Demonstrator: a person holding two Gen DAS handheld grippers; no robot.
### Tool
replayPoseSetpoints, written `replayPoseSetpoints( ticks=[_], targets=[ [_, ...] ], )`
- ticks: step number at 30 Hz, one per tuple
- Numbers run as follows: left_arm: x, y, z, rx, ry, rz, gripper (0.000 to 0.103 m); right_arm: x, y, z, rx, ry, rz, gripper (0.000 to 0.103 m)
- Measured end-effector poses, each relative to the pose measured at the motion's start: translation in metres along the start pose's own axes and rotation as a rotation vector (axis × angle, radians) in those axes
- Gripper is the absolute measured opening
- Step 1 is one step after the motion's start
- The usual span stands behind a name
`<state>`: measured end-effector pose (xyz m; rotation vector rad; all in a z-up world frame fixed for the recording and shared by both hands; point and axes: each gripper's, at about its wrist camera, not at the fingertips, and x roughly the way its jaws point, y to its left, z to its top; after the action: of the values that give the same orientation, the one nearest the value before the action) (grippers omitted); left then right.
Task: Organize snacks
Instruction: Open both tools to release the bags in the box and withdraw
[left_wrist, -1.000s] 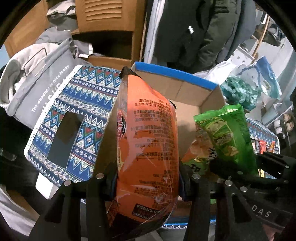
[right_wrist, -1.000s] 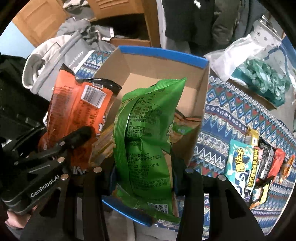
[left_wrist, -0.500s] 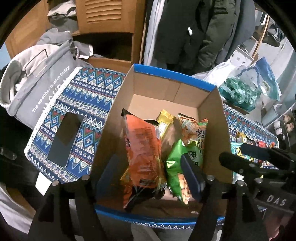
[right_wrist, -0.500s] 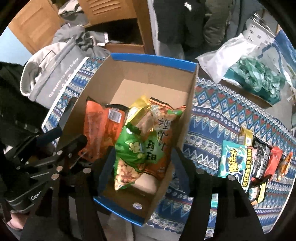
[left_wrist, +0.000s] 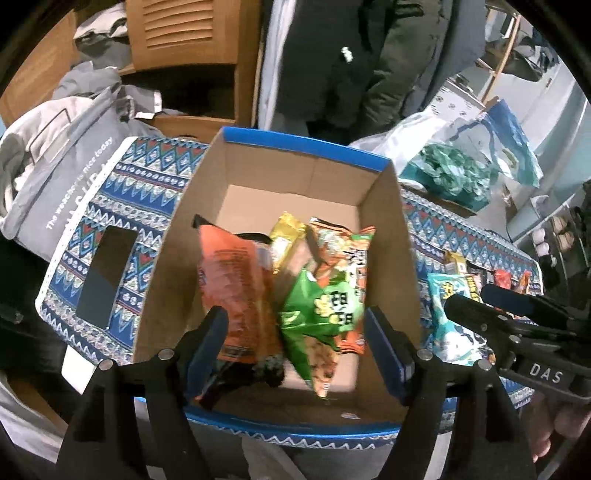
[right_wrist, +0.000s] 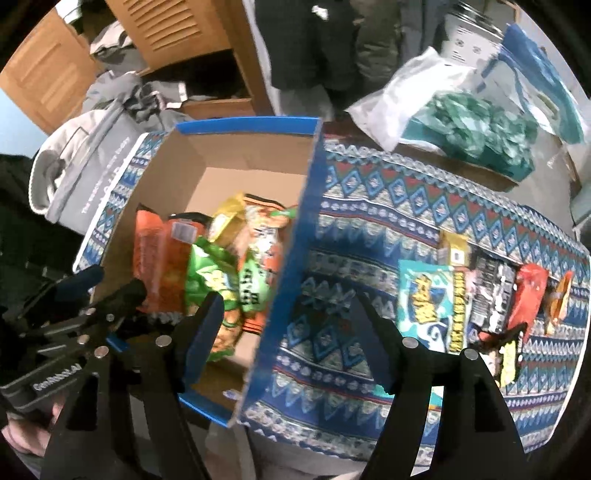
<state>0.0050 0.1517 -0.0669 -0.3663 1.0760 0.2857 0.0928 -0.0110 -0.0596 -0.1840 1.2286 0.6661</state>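
Both tools, left tool (left_wrist: 295, 343) and right tool (right_wrist: 288, 328), have jaws opening with nothing between them. Orange bag (left_wrist: 236, 291) and green bag (left_wrist: 321, 314) lie in the cardboard box (left_wrist: 303, 147) with two other packets. Judged roughly half done: a row of snack packets (right_wrist: 476, 291) remains on the surface (right_wrist: 369, 206).

We are looking at a lived-in home, most likely a bedroom or hallway. At the top of the frame dark coats (left_wrist: 332, 55) hang beside a wooden louvred cabinet (left_wrist: 184, 33), with grey clothing (left_wrist: 66, 122) heaped at upper left. The desk wears a patterned household cloth (right_wrist: 388, 206).
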Motion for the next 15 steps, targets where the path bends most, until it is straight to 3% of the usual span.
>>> replayPoseSetpoints(
  ticks=[15],
  targets=[
    [0.0,-0.057,-0.003,0.066,0.039,-0.031,0.08,-0.029,-0.067,-0.023,0.075,-0.045,-0.044,0.076]
  ],
)
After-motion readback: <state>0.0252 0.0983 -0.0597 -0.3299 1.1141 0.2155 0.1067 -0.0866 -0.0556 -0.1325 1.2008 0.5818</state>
